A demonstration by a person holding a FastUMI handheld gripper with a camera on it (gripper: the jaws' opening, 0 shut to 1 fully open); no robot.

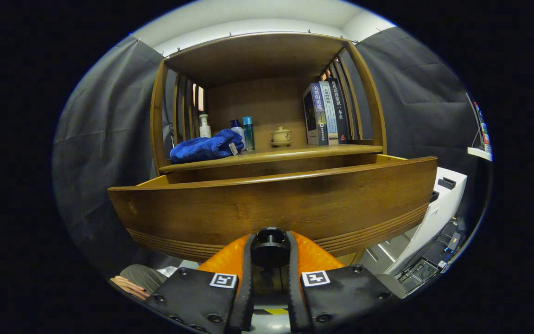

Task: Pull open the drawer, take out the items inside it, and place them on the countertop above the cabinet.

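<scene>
gripping round drawer knob (270, 247), hand-held gripper (270, 256), grooved wooden drawer (271, 204)

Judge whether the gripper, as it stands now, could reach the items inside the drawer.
Probably not yet. The gripper is shut on the drawer knob, low on the drawer front. The drawer is pulled out, but its front hides the inside; the gripper would have to let go and come over the top edge.

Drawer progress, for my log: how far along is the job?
Done: the drawer stands pulled out from under the countertop. In hand: the gripper has both fingers closed on the knob. Left: taking items out; the drawer's inside is hidden. The towel on the countertop may be one already moved.
</scene>
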